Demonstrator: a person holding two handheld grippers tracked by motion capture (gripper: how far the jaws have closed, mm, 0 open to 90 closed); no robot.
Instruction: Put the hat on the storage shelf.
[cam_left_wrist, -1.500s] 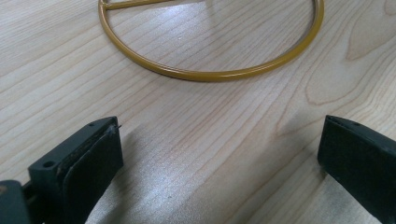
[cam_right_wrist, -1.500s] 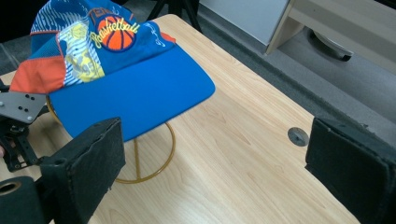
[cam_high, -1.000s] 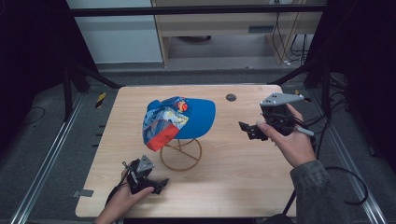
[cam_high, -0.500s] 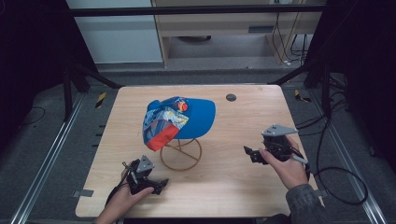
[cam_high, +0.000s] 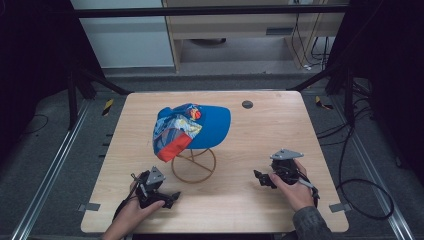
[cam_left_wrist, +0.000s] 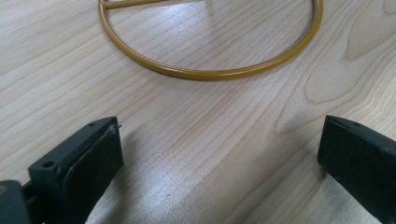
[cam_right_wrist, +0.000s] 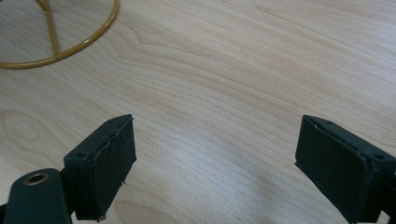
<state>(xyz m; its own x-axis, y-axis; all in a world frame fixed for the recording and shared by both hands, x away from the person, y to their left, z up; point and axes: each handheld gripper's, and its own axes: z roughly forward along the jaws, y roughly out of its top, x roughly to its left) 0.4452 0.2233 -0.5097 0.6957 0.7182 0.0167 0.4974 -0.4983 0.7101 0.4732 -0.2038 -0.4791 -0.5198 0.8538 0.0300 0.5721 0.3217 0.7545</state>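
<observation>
the right gripper (cam_high: 263, 178) has dropped from beside the cap (cam_high: 192, 127) to the near right table (cam_high: 280, 125), jaws wide and empty like the left gripper (cam_high: 167, 197), leaving the cap on its stand (cam_high: 194, 167), seemingly done.

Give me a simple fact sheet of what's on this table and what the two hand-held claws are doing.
Surface: wooden table
Main item: blue cap with a colourful printed panel, sitting on top of a stand
Stand: gold wire stand with a ring base flat on the table
Left gripper: low by the near edge, jaws wide apart, holding nothing, pointing toward the ring base
Right gripper: low on the right side, jaws wide apart, holding nothing
Other: small dark round spot near the far edge
</observation>
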